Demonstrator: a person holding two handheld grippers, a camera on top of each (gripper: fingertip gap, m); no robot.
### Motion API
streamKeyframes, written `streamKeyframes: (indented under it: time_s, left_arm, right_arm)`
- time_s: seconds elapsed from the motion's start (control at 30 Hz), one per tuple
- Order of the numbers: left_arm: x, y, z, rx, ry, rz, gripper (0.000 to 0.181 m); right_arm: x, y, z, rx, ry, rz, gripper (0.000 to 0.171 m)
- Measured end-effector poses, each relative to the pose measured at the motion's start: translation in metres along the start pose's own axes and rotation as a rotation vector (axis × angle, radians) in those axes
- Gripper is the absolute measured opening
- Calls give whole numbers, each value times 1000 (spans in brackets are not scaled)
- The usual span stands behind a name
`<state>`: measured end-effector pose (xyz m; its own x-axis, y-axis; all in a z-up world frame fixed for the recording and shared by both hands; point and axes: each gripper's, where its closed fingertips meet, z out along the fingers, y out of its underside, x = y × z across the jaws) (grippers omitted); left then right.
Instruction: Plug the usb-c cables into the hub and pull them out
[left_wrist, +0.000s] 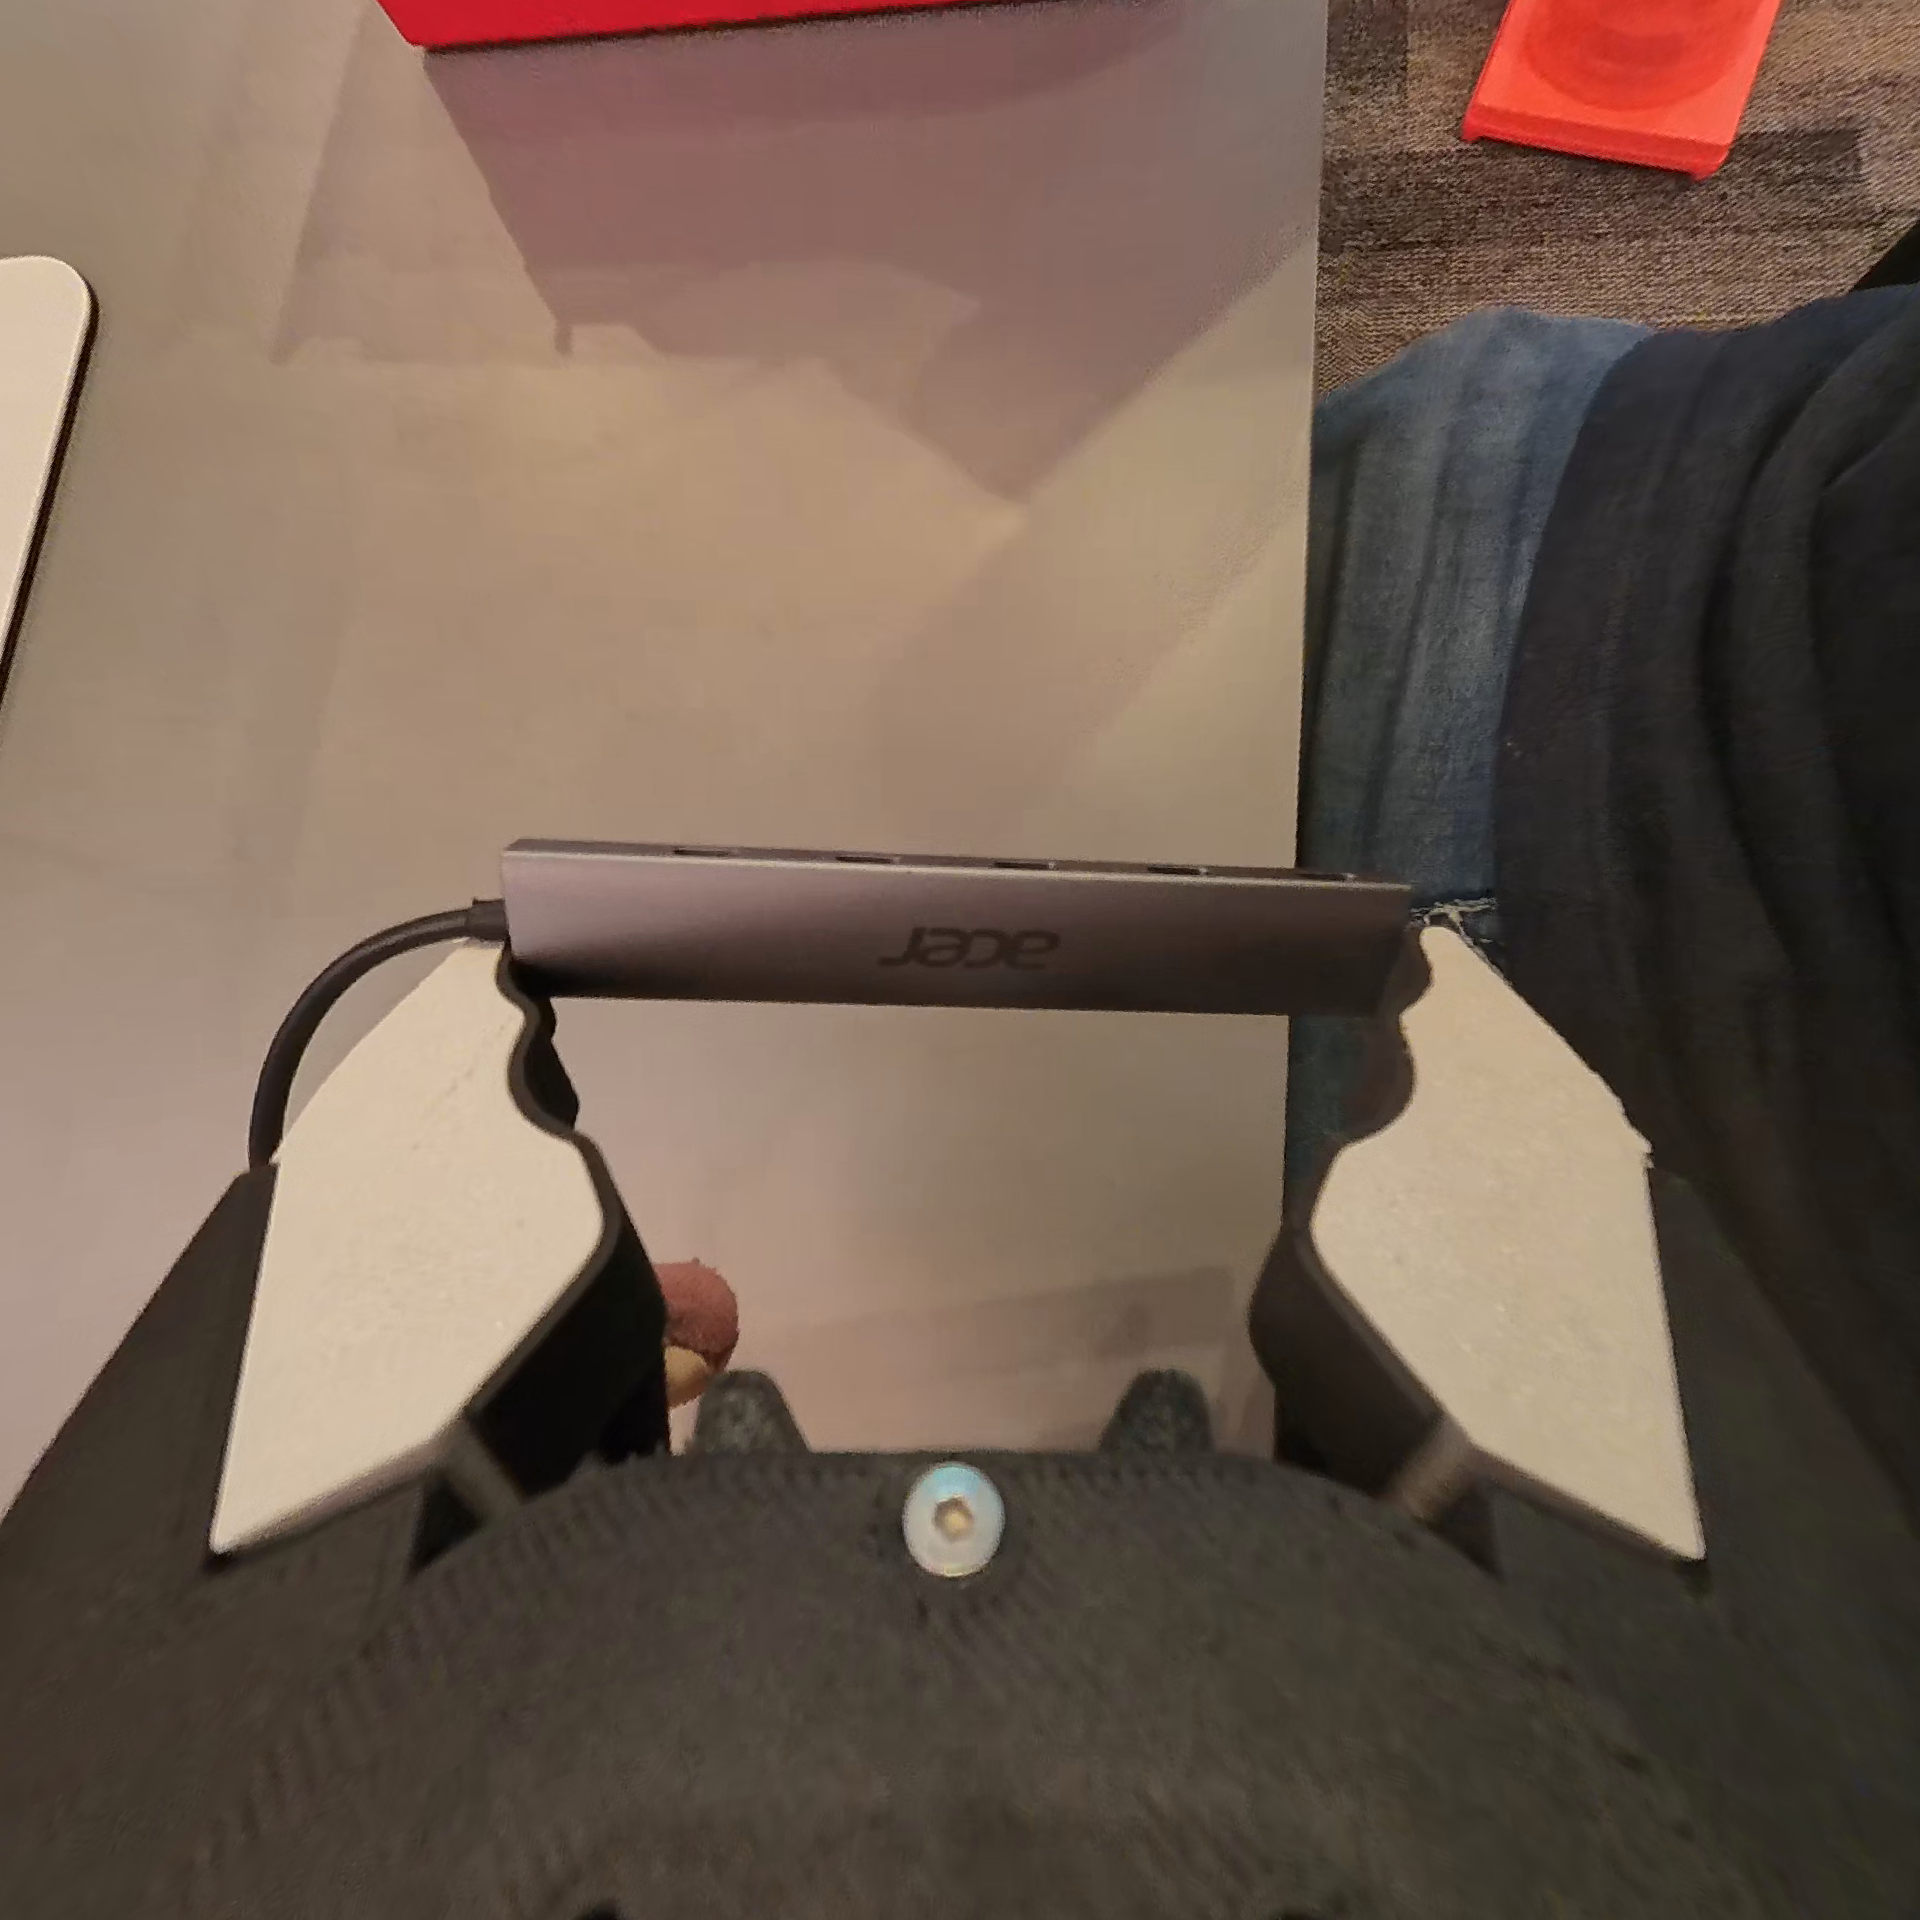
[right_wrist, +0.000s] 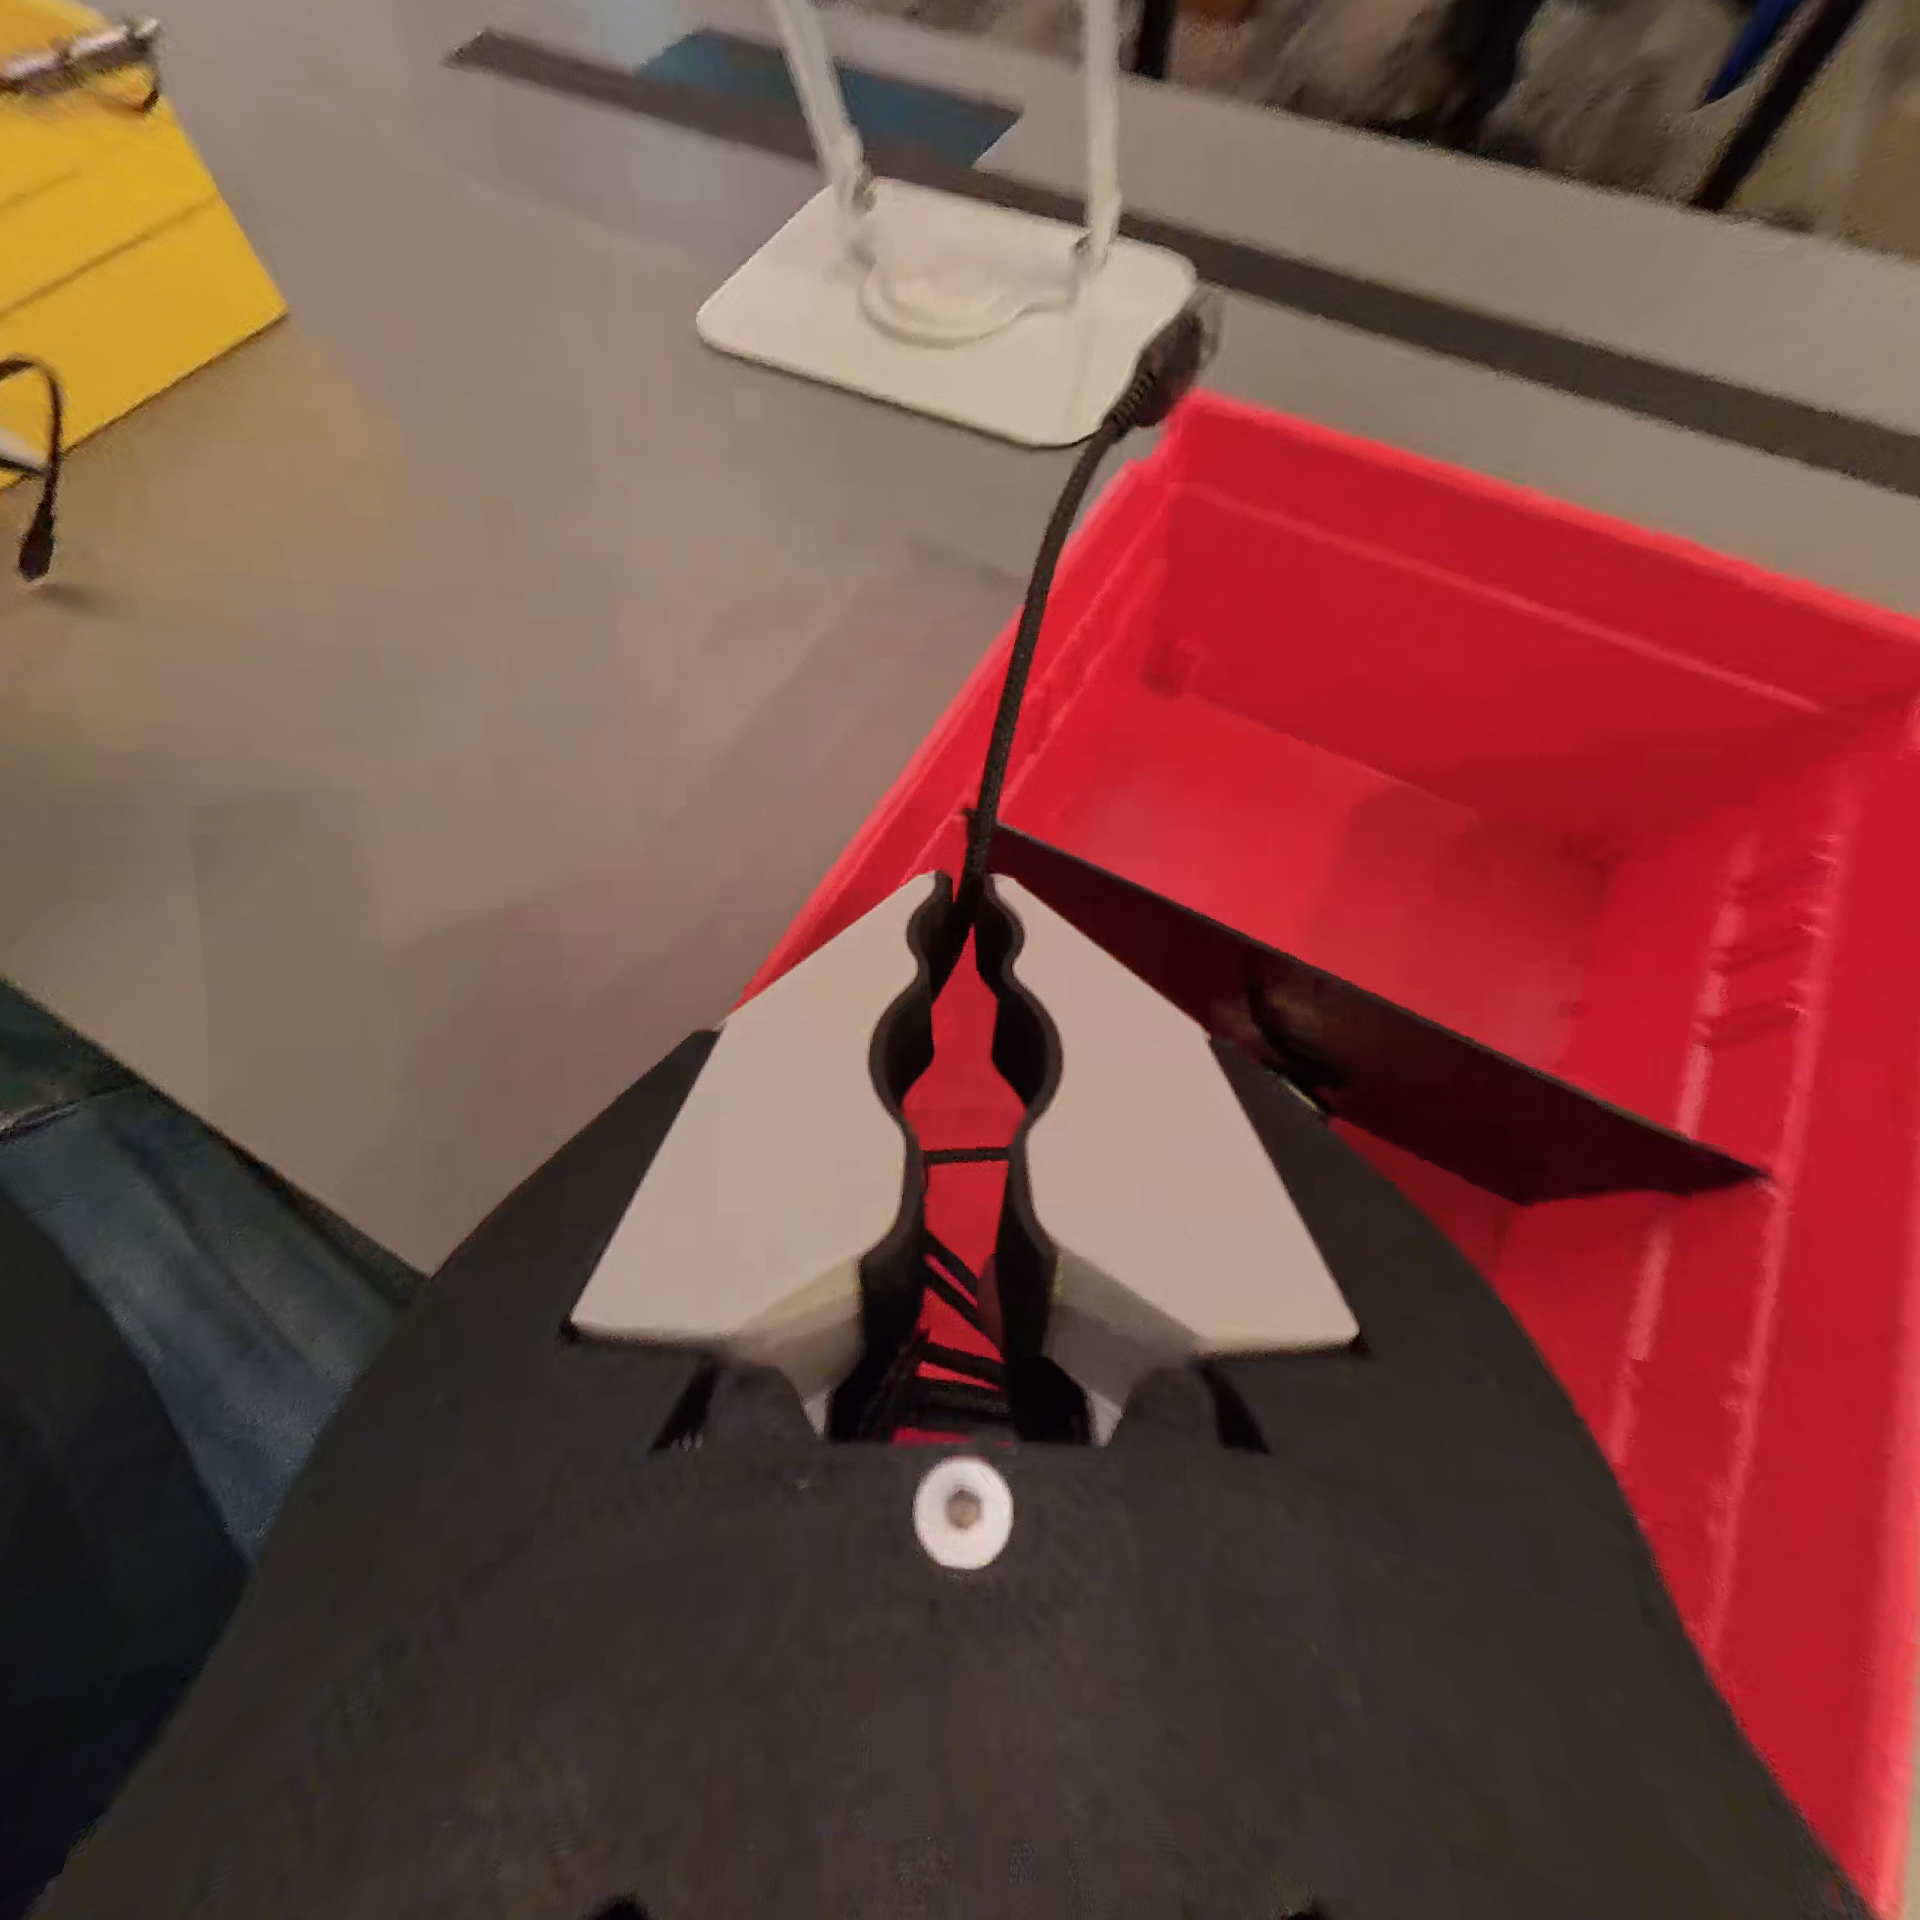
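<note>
Left gripper (left_wrist: 961, 961) spread wide, clamping the grey hub (left_wrist: 951, 951) end to end above the table (left_wrist: 727, 623), its ports facing away and its own black lead (left_wrist: 343, 997) curling off left. Right gripper (right_wrist: 964, 902) pinched tight on a black braided cable (right_wrist: 1023, 644), plug end up, above the red bin (right_wrist: 1455, 727).

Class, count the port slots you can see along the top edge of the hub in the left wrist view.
4, in a row along the hub's upper edge. More ports may sit on hidden faces.
</note>
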<state>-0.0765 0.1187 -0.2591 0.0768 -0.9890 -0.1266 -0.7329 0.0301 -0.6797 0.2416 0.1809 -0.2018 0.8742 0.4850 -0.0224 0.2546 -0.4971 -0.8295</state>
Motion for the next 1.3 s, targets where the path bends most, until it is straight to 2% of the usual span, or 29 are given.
streamKeyframes:
  time_s: [0.17, 0.27, 0.47, 0.6, 0.77, 0.87, 1.03, 1.1, 1.23, 1.3]
  left_arm:
    - [-1, 1, 0, 1, 1, -3, 144]
    - [0, 2, 1, -2, 3, 1, 144]
    - [1, 1, 0, -8, -2, 11, 144]
    - [1, 0, -2, -6, -6, 13, 144]
    - [-1, 0, -2, -9, -9, 15, 144]
    - [-1, 1, -3, -10, -9, 16, 144]
    - [-3, 2, -4, -11, -13, 13, 144]
    - [-3, 2, -5, -8, -11, 13, 144]
    - [-5, 1, -6, -1, -23, 19, 144]
    - [-6, -1, -7, 10, -29, 18, 144]
  right_arm:
    - [26, 19, -31, 43, 200, 96, 1]
    - [41, 48, -35, 1, 270, 172, 3]
    - [68, 90, -30, -180, 475, 81, 4]
    - [67, 102, -21, -329, 478, -21, 3]
    - [62, 120, -8, -545, 377, -64, 2]
    - [57, 125, 8, -613, 328, -47, 2]
    - [45, 115, 38, -648, 312, -77, 3]
    - [41, 109, 46, -654, 252, -47, 6]
    - [48, 81, 41, -539, 252, -13, 42]
    - [52, 62, 29, -472, 286, -37, 44]
